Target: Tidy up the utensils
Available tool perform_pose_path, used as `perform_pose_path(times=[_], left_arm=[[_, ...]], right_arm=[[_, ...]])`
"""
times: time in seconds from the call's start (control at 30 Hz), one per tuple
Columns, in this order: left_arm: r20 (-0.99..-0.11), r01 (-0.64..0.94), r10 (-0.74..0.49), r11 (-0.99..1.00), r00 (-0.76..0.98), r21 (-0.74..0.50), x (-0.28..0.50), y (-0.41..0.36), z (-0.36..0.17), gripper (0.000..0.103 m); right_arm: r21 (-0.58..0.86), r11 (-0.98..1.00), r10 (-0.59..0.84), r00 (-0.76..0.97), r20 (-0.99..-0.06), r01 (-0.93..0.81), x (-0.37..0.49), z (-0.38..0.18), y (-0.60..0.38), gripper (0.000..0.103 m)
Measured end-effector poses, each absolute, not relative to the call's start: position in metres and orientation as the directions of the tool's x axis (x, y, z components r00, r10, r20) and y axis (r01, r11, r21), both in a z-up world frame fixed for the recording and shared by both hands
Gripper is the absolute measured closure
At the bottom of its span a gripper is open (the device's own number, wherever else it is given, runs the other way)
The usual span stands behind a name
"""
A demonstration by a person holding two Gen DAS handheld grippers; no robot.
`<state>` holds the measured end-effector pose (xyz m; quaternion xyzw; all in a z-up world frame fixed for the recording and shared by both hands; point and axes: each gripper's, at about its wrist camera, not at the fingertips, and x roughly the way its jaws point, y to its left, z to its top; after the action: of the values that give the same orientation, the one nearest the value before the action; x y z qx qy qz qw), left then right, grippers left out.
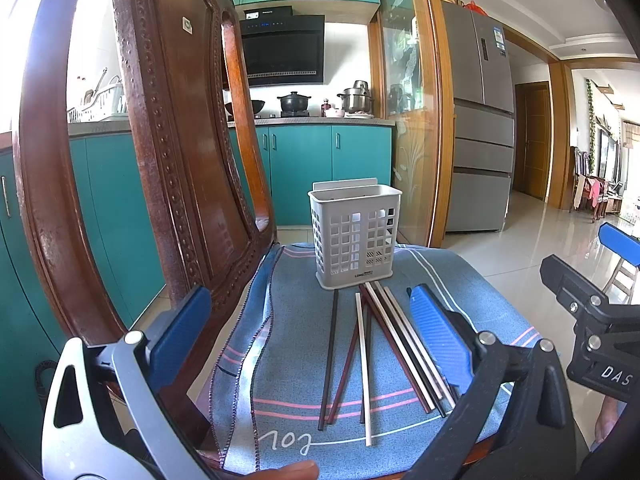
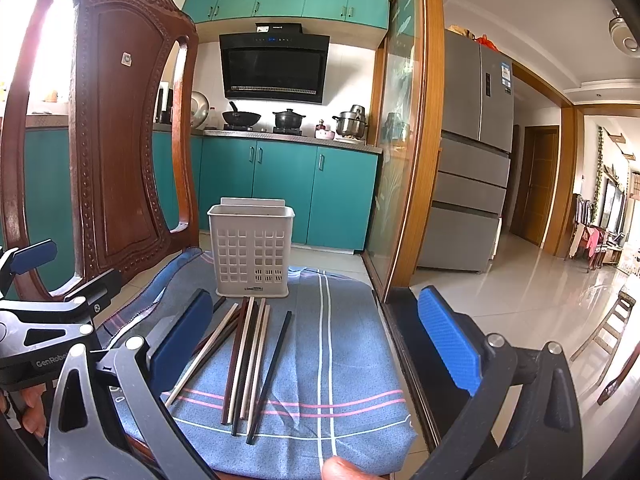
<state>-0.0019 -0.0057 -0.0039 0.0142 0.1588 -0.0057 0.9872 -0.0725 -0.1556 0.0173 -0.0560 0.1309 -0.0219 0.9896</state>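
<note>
A white perforated utensil holder stands upright and empty on a blue cloth over a chair seat; it also shows in the right wrist view. Several chopsticks, black, dark red and pale, lie loose on the cloth in front of it, and show in the right wrist view too. My left gripper is open and empty, low over the chopsticks. My right gripper is open and empty, above the cloth's right part. Each gripper shows at the edge of the other's view.
The carved wooden chair back rises close on the left. The cloth ends at the seat's right edge, with tiled floor beyond. Teal kitchen cabinets and a grey fridge stand behind.
</note>
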Motion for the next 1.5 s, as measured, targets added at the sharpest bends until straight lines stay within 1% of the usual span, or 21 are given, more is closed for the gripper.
perform_pose_path(times=[0.27,0.37,0.43,0.53,0.6,0.63,0.67,0.7,0.73,0.77,0.8,0.83,0.87,0.9,1.0,1.03,1.1,1.17,1.23,1.4,1.5], left_arm=[[-0.327,0.019,-0.008,0.999,0.945,0.033,0.001,-0.009,-0.007,0.004],[-0.365,0.046,-0.03,0.998,0.931,0.036,0.006,-0.012,-0.012,0.004],[-0.419,0.078,-0.057,0.996,0.906,0.033,0.013,-0.016,-0.019,0.004],[-0.529,0.099,-0.059,0.994,0.846,0.047,0.029,-0.025,-0.038,0.004],[-0.576,0.101,-0.045,0.993,0.816,0.065,0.037,-0.03,-0.048,0.004],[-0.602,0.101,-0.036,0.992,0.798,0.074,0.041,-0.032,-0.053,0.004],[-0.62,0.104,-0.034,0.992,0.784,0.076,0.044,-0.033,-0.058,0.004],[-0.638,0.109,-0.039,0.992,0.769,0.071,0.047,-0.034,-0.064,0.005],[-0.647,0.106,-0.039,0.992,0.761,0.065,0.05,-0.034,-0.069,0.007],[-0.662,0.099,-0.039,0.994,0.748,0.054,0.055,-0.033,-0.074,0.013],[-0.678,0.098,-0.047,0.994,0.734,0.038,0.059,-0.033,-0.078,0.021],[-0.692,0.096,-0.057,0.995,0.72,0.019,0.063,-0.032,-0.081,0.025],[-0.702,0.088,-0.058,0.996,0.709,0.006,0.069,-0.03,-0.084,0.032],[-0.712,0.076,-0.059,0.997,0.699,-0.007,0.072,-0.028,-0.086,0.04],[-0.724,0.067,-0.106,0.994,0.682,-0.083,0.082,-0.022,-0.088,0.051],[-0.724,0.068,-0.128,0.991,0.678,-0.111,0.085,-0.019,-0.087,0.052],[-0.708,0.076,-0.19,0.979,0.68,-0.189,0.091,-0.013,-0.084,0.059],[-0.686,0.119,-0.267,0.959,0.676,-0.256,0.1,-0.014,-0.079,0.06],[-0.7,0.144,-0.283,0.957,0.655,-0.253,0.11,-0.019,-0.077,0.064],[-0.763,0.178,-0.208,0.976,0.612,-0.123,0.152,-0.034,-0.077,0.081],[-0.783,0.152,-0.21,0.977,0.585,-0.149,0.186,-0.021,-0.077,0.083]], right_arm=[[-0.121,0.992,-0.071,0.964,-0.257,0.041,-0.067,0.018,-0.159,0.003],[-0.139,0.989,-0.087,0.962,-0.26,0.052,-0.06,0.018,-0.162,0.003],[-0.15,0.987,-0.096,0.949,-0.302,0.053,-0.047,0.016,-0.167,0.003],[-0.179,0.982,-0.146,0.848,-0.51,0.061,-0.002,-0.006,-0.179,0.003],[-0.15,0.985,-0.156,0.788,-0.595,0.081,0.016,-0.022,-0.191,0.003],[-0.128,0.989,-0.142,0.762,-0.632,0.078,0.025,-0.03,-0.196,0.005],[-0.108,0.991,-0.126,0.743,-0.657,0.073,0.031,-0.035,-0.199,0.013],[-0.089,0.993,-0.113,0.717,-0.688,0.072,0.04,-0.042,-0.202,0.026],[-0.076,0.994,-0.106,0.694,-0.712,0.073,0.048,-0.048,-0.203,0.032],[-0.063,0.995,-0.095,0.678,-0.728,0.071,0.056,-0.053,-0.204,0.044],[-0.043,0.997,-0.074,0.668,-0.741,0.063,0.062,-0.057,-0.204,0.055],[-0.021,0.998,-0.05,0.656,-0.753,0.051,0.069,-0.062,-0.203,0.06],[-0.006,0.999,-0.033,0.649,-0.76,0.044,0.075,-0.063,-0.2,0.066],[0.018,0.999,-0.009,0.643,-0.766,0.036,0.083,-0.065,-0.198,0.07],[0.057,0.998,0.048,0.623,-0.78,-0.006,0.105,-0.07,-0.189,0.072],[0.065,0.998,0.064,0.614,-0.787,-0.021,0.112,-0.071,-0.186,0.072],[0.074,0.996,0.09,0.596,-0.798,-0.051,0.125,-0.077,-0.178,0.072],[0.076,0.994,0.106,0.574,-0.812,-0.076,0.134,-0.084,-0.172,0.072],[0.064,0.992,0.113,0.557,-0.823,-0.107,0.145,-0.092,-0.163,0.072],[0.054,0.991,0.114,0.543,-0.832,-0.125,0.158,-0.099,-0.162,0.072],[0.107,0.987,0.155,0.525,-0.837,-0.121,0.163,-0.098,-0.173,0.072]])
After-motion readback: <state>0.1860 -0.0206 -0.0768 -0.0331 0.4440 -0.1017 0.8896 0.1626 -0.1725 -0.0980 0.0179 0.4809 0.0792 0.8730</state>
